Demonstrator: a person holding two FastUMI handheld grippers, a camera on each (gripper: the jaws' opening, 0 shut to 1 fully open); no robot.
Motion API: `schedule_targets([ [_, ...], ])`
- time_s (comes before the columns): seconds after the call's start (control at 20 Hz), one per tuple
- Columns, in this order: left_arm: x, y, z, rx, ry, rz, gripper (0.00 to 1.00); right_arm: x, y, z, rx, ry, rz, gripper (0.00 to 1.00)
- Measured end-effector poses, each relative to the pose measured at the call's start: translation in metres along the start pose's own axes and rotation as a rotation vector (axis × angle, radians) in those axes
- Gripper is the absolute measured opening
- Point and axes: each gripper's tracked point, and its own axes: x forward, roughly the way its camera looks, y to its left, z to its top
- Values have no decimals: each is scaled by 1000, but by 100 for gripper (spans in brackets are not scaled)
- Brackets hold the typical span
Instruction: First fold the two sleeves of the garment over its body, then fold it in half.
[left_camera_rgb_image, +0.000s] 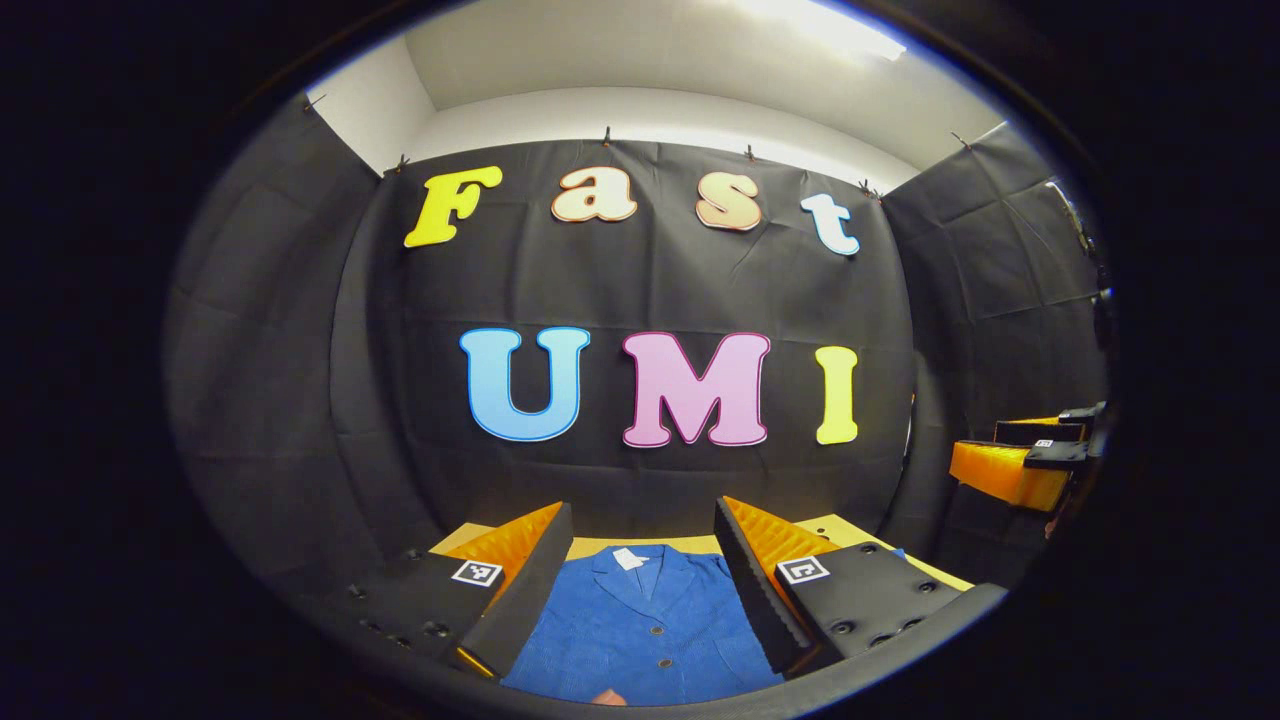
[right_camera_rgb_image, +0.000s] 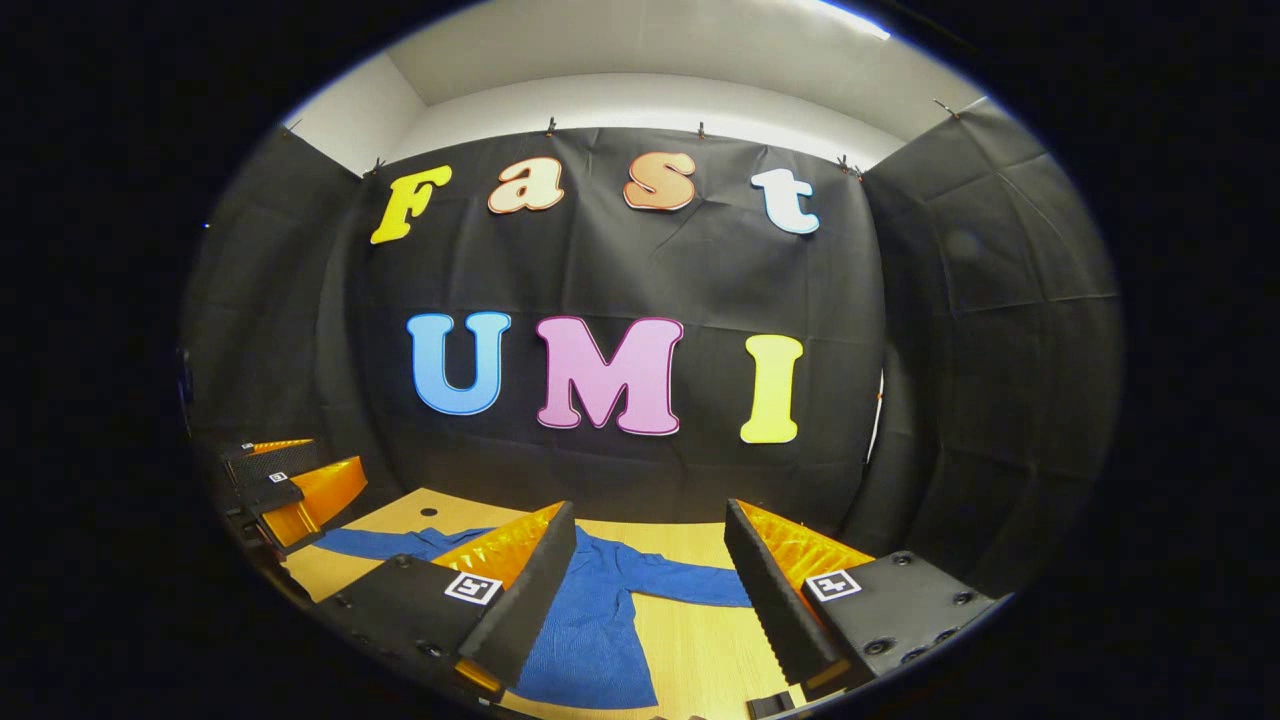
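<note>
A blue buttoned jacket (left_camera_rgb_image: 645, 625) lies flat on the wooden table (left_camera_rgb_image: 850, 526), collar toward the booth's back wall. In the right gripper view the jacket (right_camera_rgb_image: 590, 620) has both sleeves spread out sideways: one sleeve (right_camera_rgb_image: 385, 543) reaches left, the other sleeve (right_camera_rgb_image: 690, 585) reaches right. My left gripper (left_camera_rgb_image: 640, 575) hangs open above the jacket's chest, nothing between its fingers. My right gripper (right_camera_rgb_image: 650, 580) is open too, raised over the jacket's right side. The right gripper (left_camera_rgb_image: 1020, 462) also appears far right in the left gripper view, and the left gripper (right_camera_rgb_image: 290, 480) far left in the right gripper view.
The light wooden table (right_camera_rgb_image: 700, 660) ends close to the black cloth wall behind it. A small dark spot (right_camera_rgb_image: 428, 511) marks the tabletop near the left sleeve. A white tag (left_camera_rgb_image: 630, 558) sits at the jacket's collar.
</note>
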Motion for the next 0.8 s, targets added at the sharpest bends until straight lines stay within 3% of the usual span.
schedule_targets([
  [0.6,-2,-3,-6,2,17,-4,82,4,-22,-11,-3,36,-36,94],
  [0.65,-3,-4,-6,1,18,-5,82,6,-24,-9,-12,33,-36,90],
  [0.8,-4,-4,-7,2,14,-4,82,9,-30,-1,-16,14,-39,94],
])
